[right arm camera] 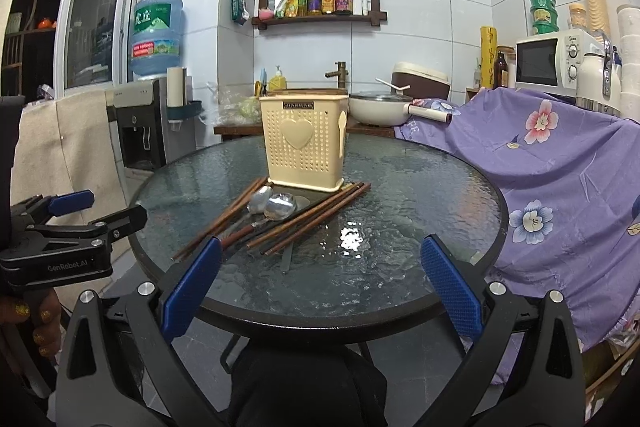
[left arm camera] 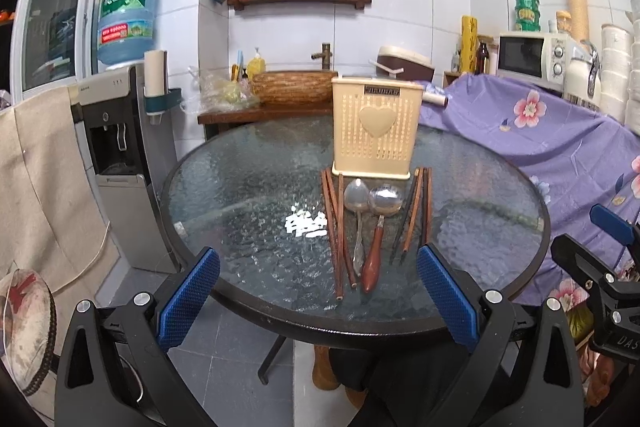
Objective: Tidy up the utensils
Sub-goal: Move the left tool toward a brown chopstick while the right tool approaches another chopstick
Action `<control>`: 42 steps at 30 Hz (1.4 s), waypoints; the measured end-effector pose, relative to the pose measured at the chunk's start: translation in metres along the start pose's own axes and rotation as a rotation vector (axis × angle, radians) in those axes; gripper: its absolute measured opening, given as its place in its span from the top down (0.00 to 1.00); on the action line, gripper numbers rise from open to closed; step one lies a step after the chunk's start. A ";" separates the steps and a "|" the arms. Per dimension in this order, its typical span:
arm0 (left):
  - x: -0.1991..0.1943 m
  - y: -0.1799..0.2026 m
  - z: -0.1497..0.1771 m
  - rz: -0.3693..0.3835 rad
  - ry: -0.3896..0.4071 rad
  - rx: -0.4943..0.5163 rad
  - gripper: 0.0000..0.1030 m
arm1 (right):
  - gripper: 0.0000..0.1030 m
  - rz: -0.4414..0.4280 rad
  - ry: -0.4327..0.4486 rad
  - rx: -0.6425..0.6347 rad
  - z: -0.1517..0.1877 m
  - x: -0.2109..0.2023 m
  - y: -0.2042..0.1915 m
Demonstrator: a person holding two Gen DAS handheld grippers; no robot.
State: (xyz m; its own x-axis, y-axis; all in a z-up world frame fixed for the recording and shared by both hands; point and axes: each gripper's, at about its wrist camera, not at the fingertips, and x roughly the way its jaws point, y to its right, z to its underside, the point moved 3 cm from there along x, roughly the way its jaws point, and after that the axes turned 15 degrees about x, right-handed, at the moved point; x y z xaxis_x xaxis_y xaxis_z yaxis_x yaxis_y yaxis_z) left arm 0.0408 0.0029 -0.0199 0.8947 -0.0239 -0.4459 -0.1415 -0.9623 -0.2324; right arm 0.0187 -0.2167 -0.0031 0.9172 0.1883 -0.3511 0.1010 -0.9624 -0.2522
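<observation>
A cream plastic utensil holder (left arm camera: 376,127) with a heart on its front stands upright on the round glass table (left arm camera: 240,187). In front of it lie several brown chopsticks (left arm camera: 334,227), a metal spoon (left arm camera: 356,203) and a wooden-handled spoon (left arm camera: 378,227), with more chopsticks (left arm camera: 416,215) to their right. My left gripper (left arm camera: 318,291) is open and empty, at the table's near edge short of the utensils. My right gripper (right arm camera: 320,283) is open and empty at the near edge; the holder (right arm camera: 302,143), chopsticks (right arm camera: 312,217) and spoons (right arm camera: 276,205) lie ahead to its left.
A purple floral cloth (left arm camera: 540,147) covers a counter on the right, with a microwave (left arm camera: 532,57) behind. A water dispenser (left arm camera: 116,155) stands left of the table. A wooden basin and shelf (left arm camera: 292,89) are behind. The other gripper shows at each view's edge (right arm camera: 60,239).
</observation>
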 end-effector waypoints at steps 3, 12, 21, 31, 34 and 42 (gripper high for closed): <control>0.011 -0.004 0.001 -0.011 -0.026 0.018 0.06 | 0.05 0.026 -0.046 -0.013 0.000 0.016 0.007; 0.059 -0.024 -0.008 0.043 -0.110 0.033 0.07 | 0.05 0.012 -0.220 0.022 -0.018 0.081 0.035; 0.127 -0.043 -0.020 0.108 -0.229 0.025 0.20 | 0.16 0.012 -0.407 0.094 -0.050 0.185 0.053; 0.183 -0.054 -0.034 0.148 -0.309 0.039 0.30 | 0.26 0.119 -0.491 0.100 -0.059 0.264 0.059; 0.195 -0.052 -0.037 0.158 -0.327 0.052 0.31 | 0.26 0.144 -0.508 0.066 -0.057 0.275 0.055; 0.217 -0.046 -0.043 0.183 -0.353 0.067 0.32 | 0.29 0.163 -0.539 0.026 -0.057 0.293 0.058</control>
State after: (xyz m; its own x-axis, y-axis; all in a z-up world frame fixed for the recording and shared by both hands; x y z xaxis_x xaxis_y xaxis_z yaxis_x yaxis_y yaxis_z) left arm 0.2598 0.0303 -0.0692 0.6534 -0.0877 -0.7519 -0.3228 -0.9307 -0.1719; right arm 0.3156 -0.2281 -0.0695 0.5929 0.1171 -0.7967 -0.0417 -0.9836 -0.1757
